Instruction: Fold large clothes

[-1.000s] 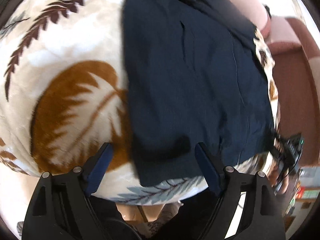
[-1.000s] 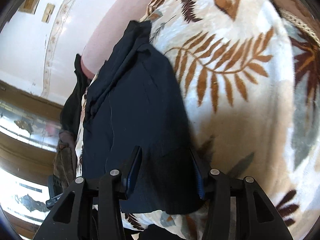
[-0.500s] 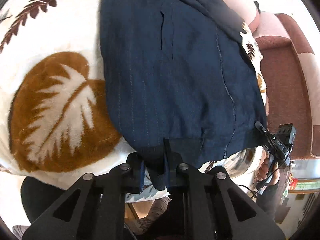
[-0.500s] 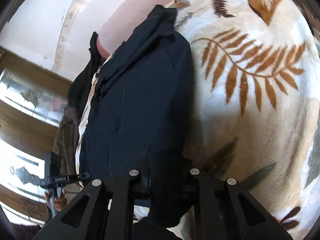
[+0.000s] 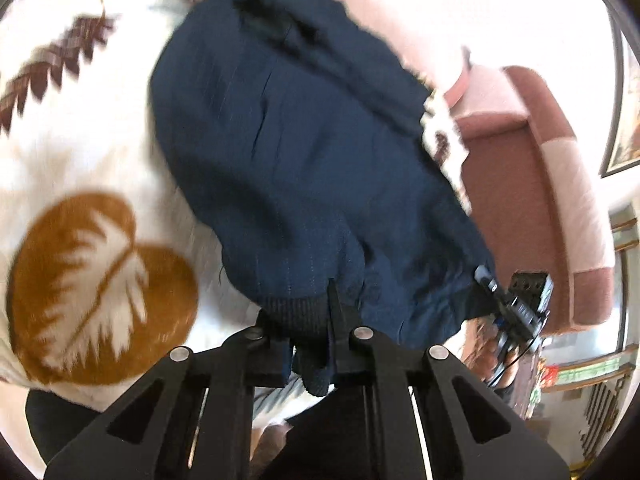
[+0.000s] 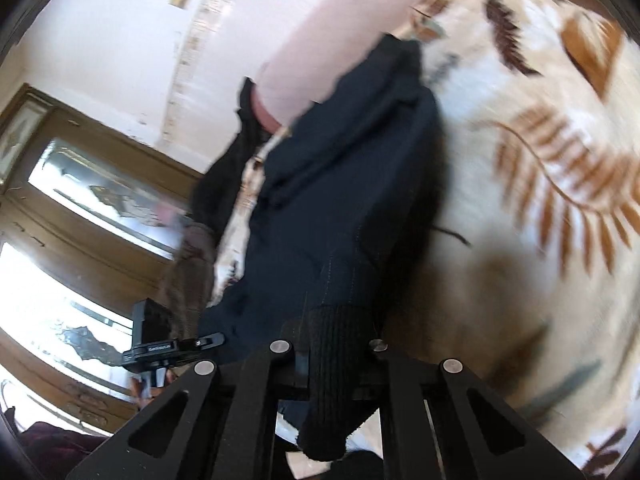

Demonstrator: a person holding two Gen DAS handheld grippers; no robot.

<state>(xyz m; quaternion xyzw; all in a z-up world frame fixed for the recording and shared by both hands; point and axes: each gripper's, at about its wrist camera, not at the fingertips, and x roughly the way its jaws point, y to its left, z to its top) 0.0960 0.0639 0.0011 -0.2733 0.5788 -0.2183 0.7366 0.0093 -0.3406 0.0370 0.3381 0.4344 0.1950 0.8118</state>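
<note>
A dark navy garment [image 5: 304, 152] lies on a cream blanket with brown leaf prints [image 5: 96, 264]. My left gripper [image 5: 316, 332] is shut on the garment's ribbed hem at its near edge, and the cloth bunches up there. My right gripper [image 6: 336, 344] is shut on the ribbed hem [image 6: 332, 364] at the other near corner, and the garment [image 6: 352, 184] rises from the blanket [image 6: 552, 184] towards it. The right gripper also shows at the right of the left wrist view [image 5: 516, 304], and the left gripper at the lower left of the right wrist view [image 6: 168, 348].
A pink and brown sofa [image 5: 532, 184] stands beyond the blanket on the right. A pink bolster [image 6: 320, 52] lies at the far end. Dark clothes [image 6: 224, 184] hang off the blanket's far side, near a wooden cabinet with glass [image 6: 80, 208].
Both grippers closed on the garment's near hem and have lifted it, so the cloth now bunches and rises off the blanket. The views are blurred by motion.
</note>
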